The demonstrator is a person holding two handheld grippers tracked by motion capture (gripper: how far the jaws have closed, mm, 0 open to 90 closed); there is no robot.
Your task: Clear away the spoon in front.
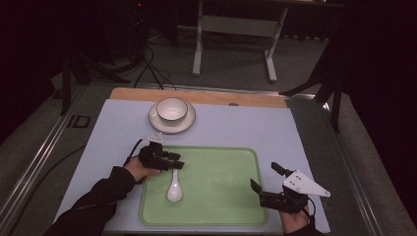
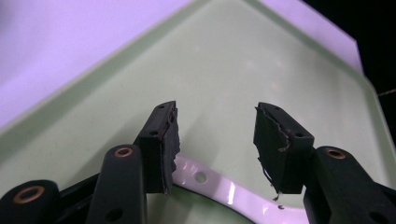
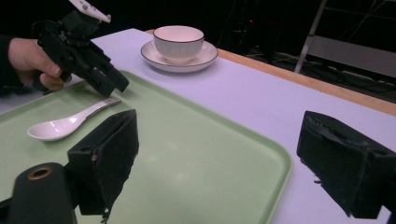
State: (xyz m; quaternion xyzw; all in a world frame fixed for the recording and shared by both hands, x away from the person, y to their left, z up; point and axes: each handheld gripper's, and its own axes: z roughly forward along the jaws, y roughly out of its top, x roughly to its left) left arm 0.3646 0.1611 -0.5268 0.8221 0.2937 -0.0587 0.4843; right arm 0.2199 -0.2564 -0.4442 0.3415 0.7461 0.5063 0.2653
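Entering from the bottom of the high view, the right gripper (image 1: 265, 178) is held at the near right corner of the green tray (image 1: 231, 196), its jaws spread wide with nothing between them. In the right gripper view one jaw is seen over the tray surface and the other over the pale lilac mat (image 3: 261, 100) just outside the tray's rim, so the rim is straddled. A grey three-cornered plate is carried on top of this gripper.

Farther in, a white spoon (image 1: 174, 189) is seen lying flat on the left part of the tray, its bowl toward the person and its handle pointing away. The left gripper (image 1: 173, 162) is held by a hand (image 1: 139, 169) in a dark sleeve at the tray's left edge, just above the tip of the spoon handle. Its jaws are parted; in the left gripper view the white handle (image 2: 219, 184) is seen passing below and between the two pads, and no contact with either pad can be made out.

Beyond the tray, near the far edge of the mat, a white bowl (image 1: 171, 109) with a dark rim is set upright on a white saucer (image 1: 158, 123). A strip of wooden tabletop (image 1: 196, 96) is seen behind it, and farther off a dim floor with cables and a white table frame.
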